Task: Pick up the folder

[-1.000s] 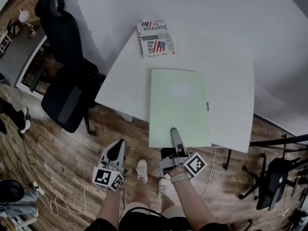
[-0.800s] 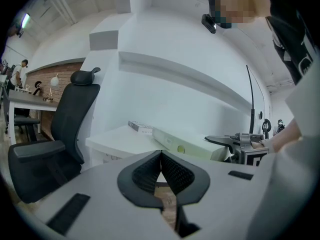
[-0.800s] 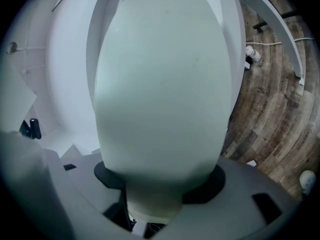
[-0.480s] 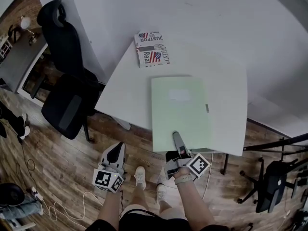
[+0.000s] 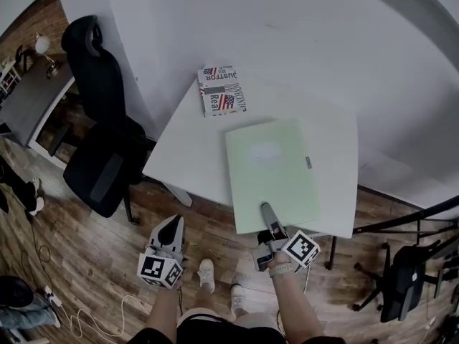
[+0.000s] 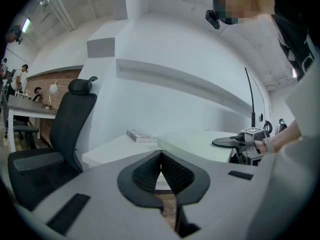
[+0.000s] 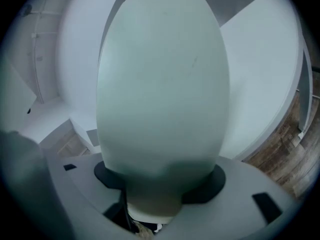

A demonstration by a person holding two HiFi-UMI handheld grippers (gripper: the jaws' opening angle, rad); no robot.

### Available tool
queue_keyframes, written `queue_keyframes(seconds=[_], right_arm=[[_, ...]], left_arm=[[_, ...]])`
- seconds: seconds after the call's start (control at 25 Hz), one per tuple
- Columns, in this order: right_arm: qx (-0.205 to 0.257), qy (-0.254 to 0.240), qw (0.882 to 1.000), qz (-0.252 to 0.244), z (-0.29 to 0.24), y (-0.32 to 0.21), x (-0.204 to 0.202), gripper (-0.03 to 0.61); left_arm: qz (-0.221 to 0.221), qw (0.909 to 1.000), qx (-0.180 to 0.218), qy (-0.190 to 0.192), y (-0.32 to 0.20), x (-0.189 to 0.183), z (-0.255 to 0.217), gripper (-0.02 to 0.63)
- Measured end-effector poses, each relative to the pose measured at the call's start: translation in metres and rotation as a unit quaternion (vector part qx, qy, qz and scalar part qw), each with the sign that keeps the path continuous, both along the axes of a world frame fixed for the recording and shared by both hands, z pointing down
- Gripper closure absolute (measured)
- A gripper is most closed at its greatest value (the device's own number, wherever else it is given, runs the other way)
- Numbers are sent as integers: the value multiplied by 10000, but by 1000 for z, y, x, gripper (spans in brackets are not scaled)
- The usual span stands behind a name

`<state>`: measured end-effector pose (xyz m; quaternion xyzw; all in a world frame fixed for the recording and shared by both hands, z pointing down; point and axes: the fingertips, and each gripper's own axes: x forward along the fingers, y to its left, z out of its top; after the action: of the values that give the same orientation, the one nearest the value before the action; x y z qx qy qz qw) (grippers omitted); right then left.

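A pale green folder (image 5: 272,170) lies on the white table (image 5: 186,156), its near end hanging over the front edge. My right gripper (image 5: 267,210) is shut on that near end, one finger lying flat on the cover. In the right gripper view the folder (image 7: 160,84) fills the space ahead of the jaws, which stand apart around its edge. My left gripper (image 5: 170,229) hangs below the table's front edge over the wooden floor, away from the folder. Its jaws (image 6: 161,156) are shut on nothing.
A printed book (image 5: 221,90) lies at the table's far left corner. A black office chair (image 5: 100,135) stands left of the table. A black stand (image 5: 405,264) is on the floor at the right. White walls close the far side.
The right gripper has shifted a little with the folder's near end in it, and the folder now lies turned slightly and closer to the table's right edge. The left gripper stays shut.
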<state>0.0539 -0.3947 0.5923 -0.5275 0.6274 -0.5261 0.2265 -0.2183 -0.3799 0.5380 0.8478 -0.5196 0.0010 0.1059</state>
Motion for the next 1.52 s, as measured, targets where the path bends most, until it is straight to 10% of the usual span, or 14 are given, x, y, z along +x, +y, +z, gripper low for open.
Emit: queue_keyframes(seconds=[0.4, 0.6, 1.52], right_arm=[[1867, 47, 9787, -855, -78, -22, -13, 287], [1040, 575, 9911, -607, -56, -8, 8, 287], [1633, 2063, 9601, -953, -103, 17, 14, 288]], left_arm=[[-57, 9998, 190, -70, -2, 0, -29, 600], [-65, 9995, 299, -78, 0, 2, -42, 600], [-175, 9982, 546, -164, 26, -4, -87, 600]])
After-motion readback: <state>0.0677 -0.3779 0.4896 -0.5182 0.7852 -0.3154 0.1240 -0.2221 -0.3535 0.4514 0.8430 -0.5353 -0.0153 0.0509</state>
